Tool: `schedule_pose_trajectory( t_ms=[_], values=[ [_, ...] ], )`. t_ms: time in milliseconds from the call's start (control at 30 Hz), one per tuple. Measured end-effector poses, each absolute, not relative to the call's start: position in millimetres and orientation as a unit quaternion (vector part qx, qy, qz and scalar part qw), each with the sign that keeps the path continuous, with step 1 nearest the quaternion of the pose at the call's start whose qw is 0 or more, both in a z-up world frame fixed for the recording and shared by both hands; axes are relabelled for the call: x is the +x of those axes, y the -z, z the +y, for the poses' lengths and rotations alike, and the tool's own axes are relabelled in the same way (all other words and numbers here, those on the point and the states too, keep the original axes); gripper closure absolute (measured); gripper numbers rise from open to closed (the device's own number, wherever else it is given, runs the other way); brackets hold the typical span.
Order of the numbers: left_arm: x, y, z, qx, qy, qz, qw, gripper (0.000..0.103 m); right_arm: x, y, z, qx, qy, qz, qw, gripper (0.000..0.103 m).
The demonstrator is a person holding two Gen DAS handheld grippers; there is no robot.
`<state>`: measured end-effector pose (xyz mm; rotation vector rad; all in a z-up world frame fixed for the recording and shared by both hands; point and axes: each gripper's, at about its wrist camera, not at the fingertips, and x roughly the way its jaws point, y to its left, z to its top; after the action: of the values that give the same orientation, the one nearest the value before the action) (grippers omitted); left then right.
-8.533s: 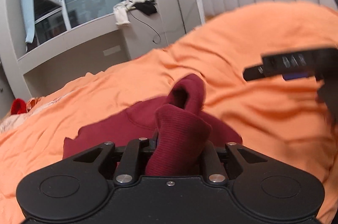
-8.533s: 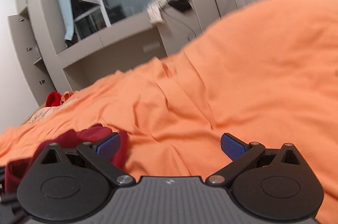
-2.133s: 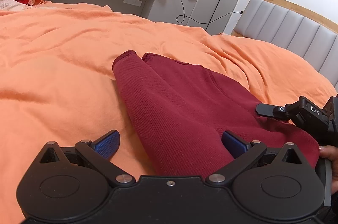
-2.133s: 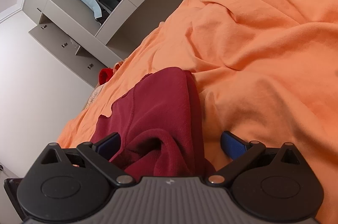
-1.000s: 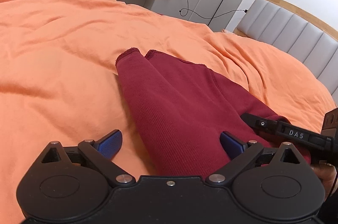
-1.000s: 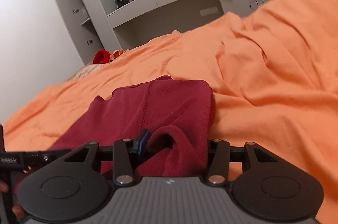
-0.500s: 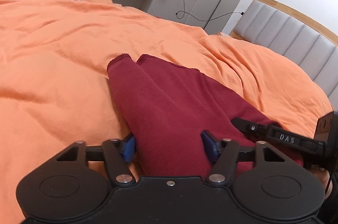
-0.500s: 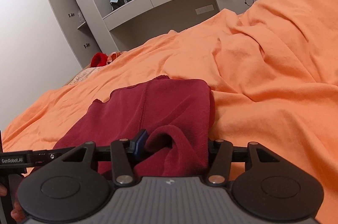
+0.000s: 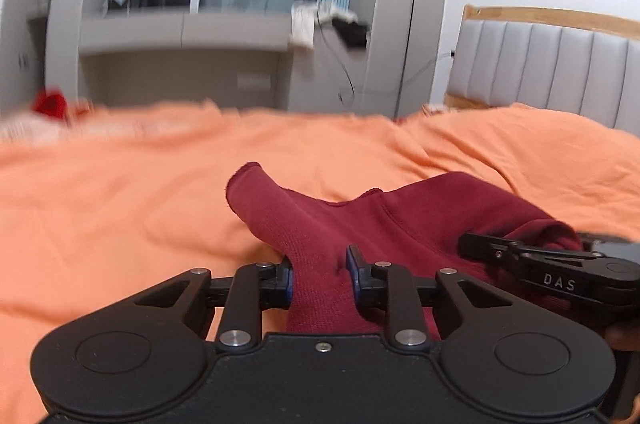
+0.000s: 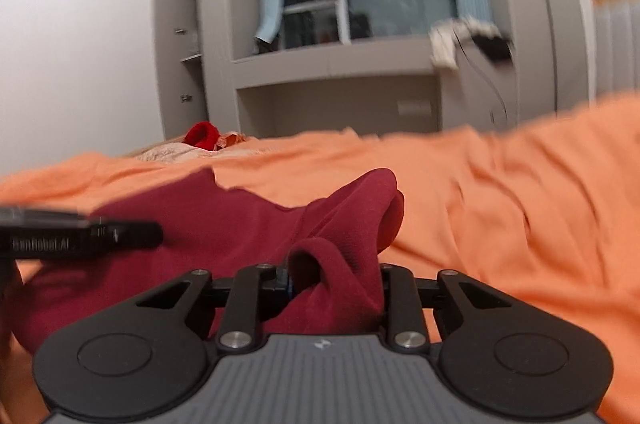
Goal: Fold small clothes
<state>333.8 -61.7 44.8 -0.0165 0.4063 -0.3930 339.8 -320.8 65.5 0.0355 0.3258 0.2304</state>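
Note:
A dark red knit garment (image 9: 404, 220) lies on the orange bedcover (image 9: 120, 208), its near edge raised. In the left wrist view my left gripper (image 9: 320, 276) has its jaws closing, blue pads pressing a ribbed fold of the garment from both sides. My right gripper (image 9: 480, 250) shows at the right of that view with red cloth bunched at its tip. In the right wrist view my right gripper (image 10: 335, 284) is closing too, pinching a rolled fold of the garment (image 10: 248, 224). The left gripper (image 10: 152, 236) reaches in from the left edge there.
The orange bedcover (image 10: 520, 208) spreads in all directions. A padded grey headboard (image 9: 552, 72) stands at the right. Grey cabinets and a window (image 10: 360, 4) fill the far wall. A red item (image 10: 202, 135) lies on the bed's far side.
Both grippers have narrowed onto the garment's near edge and risen, lifting that edge off the bedcover. Both views have tilted up and rolled.

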Motion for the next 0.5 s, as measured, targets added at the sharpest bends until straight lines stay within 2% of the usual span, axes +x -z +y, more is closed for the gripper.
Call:
schedule_pose_trajectory(
  t_ms=[300, 400, 500],
  values=[
    [333, -52, -26, 0.000, 0.127, 0.149, 0.981, 0.076, 359, -68, -251, -0.084, -0.123, 0.095, 0.984, 0.075],
    [337, -53, -22, 0.009, 0.113, 0.147, 0.983, 0.075, 371, -61, -237, -0.102, -0.122, 0.114, 0.981, 0.075],
    [347, -44, -21, 0.011, 0.104, 0.190, 0.976, 0.072, 383, -50, -234, -0.103, -0.119, 0.158, 0.975, 0.073]
  ],
)
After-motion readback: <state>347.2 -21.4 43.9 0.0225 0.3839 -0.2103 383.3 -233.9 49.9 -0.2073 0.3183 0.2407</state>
